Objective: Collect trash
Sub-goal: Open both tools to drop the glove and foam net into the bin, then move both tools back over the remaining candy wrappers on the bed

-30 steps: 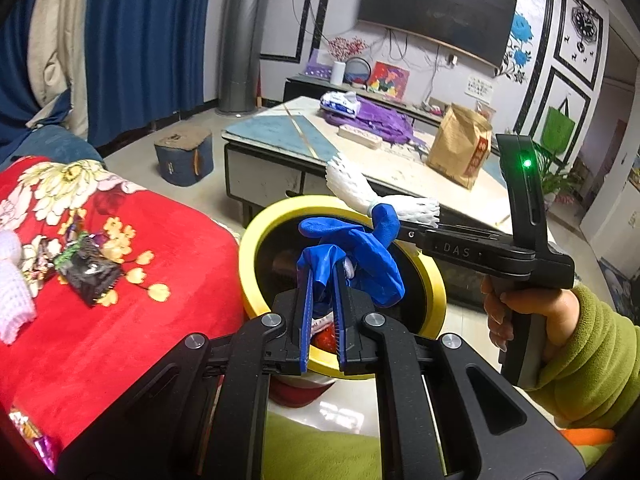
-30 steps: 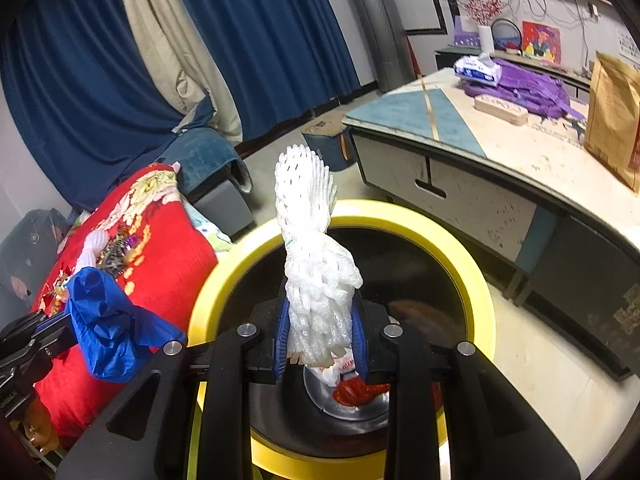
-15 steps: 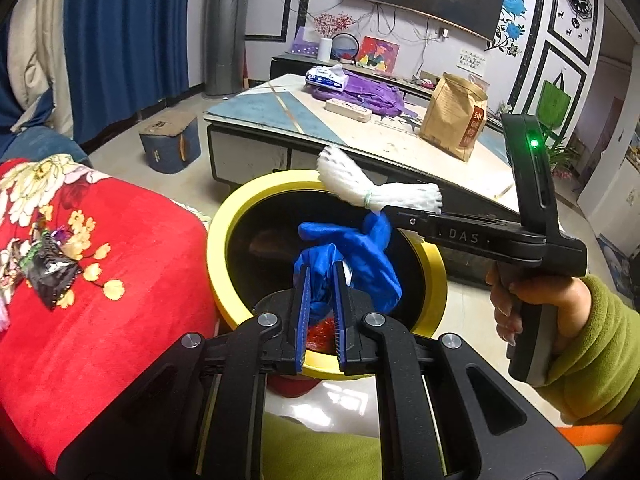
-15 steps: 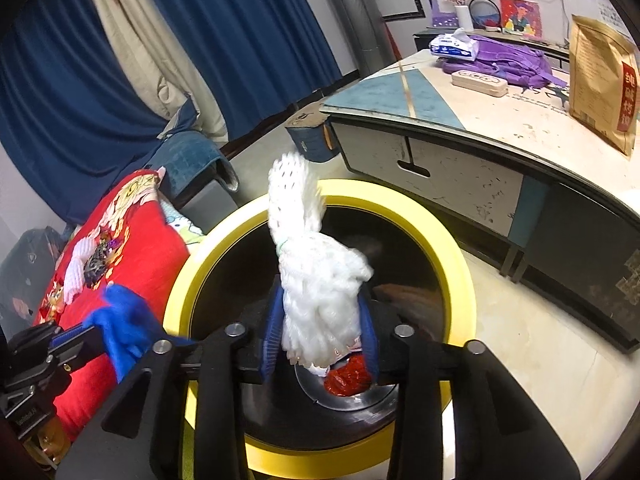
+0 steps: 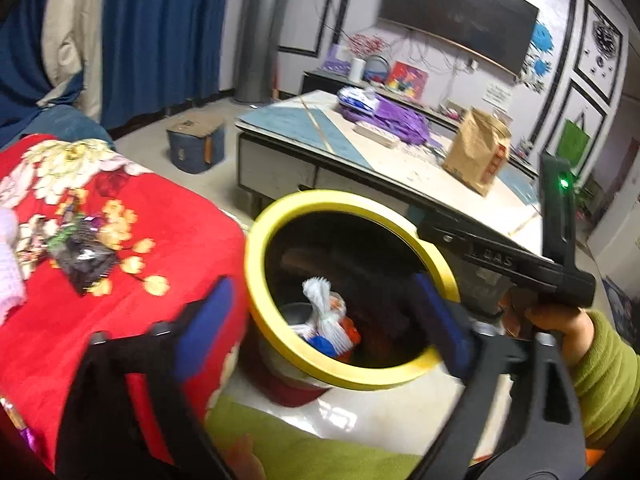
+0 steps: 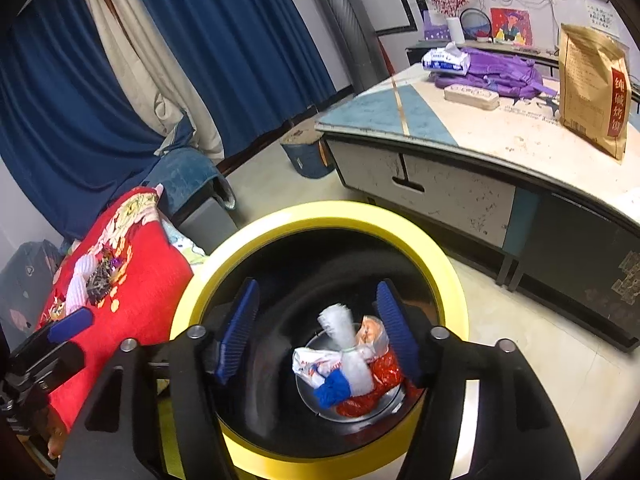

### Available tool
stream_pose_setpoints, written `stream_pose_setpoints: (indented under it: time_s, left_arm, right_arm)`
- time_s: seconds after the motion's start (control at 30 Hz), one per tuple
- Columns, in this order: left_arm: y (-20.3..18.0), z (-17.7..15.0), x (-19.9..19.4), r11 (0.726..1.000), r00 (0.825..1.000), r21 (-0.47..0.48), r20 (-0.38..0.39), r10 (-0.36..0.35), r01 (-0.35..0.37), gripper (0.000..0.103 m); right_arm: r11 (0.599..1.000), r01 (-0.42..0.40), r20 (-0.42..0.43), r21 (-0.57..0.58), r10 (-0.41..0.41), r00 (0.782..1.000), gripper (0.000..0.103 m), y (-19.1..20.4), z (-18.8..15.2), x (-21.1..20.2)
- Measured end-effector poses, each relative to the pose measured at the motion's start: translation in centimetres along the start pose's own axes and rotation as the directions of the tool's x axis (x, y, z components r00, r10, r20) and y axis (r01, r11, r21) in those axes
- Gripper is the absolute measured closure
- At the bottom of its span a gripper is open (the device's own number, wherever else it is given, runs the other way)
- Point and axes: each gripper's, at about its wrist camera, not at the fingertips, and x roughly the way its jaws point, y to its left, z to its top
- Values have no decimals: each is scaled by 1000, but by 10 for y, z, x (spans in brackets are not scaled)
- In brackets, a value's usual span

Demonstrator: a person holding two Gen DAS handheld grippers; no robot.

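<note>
grippers first: right gripper [image 6: 318,332] spread wide and empty over yellow-rimmed bin [image 6: 448,264], left gripper [image 5: 320,320] wide too, holding nothing. down inside, white foam net [image 6: 352,356], blue glove [image 6: 332,394], red wrapper [image 6: 372,400]. further off at 10 o'clock, dark crinkly wrapper [image 6: 100,278] on red blanket [image 6: 144,276]: probably light, crushable, slippery foil; pinch a raised edge.

Both wrist views look down, close, into the shared yellow-rimmed bin [image 5: 256,264] [image 6: 452,280].
</note>
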Motion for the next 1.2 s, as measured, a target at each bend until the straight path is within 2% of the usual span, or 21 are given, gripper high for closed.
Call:
stream_pose_setpoints:
  time_s: [0.17, 0.4, 0.67, 0.97, 1.2]
  left_arm:
    - [10, 4, -16, 998, 998, -44, 45, 44, -42, 11]
    - [18, 6, -40, 993, 987, -49, 120, 110, -105, 11]
    - [25, 4, -59, 986, 971, -66, 176, 161, -152, 11]
    - [45, 2, -90, 964, 934, -121, 246, 258, -235, 11]
    - [67, -3, -115, 930, 890, -199, 284, 358, -310, 11]
  right_arm:
    - [1000, 8, 51, -14, -7, 999, 33, 10, 4, -10]
    - [998, 10, 107, -58, -3, 994, 29, 26, 8, -22]
    - [994, -6, 130, -113, 21, 991, 26, 49, 8, -29]
    - [978, -67, 119, -199, 92, 989, 24, 90, 2, -32]
    - [953, -121, 98, -278, 154, 983, 23, 123, -4, -36]
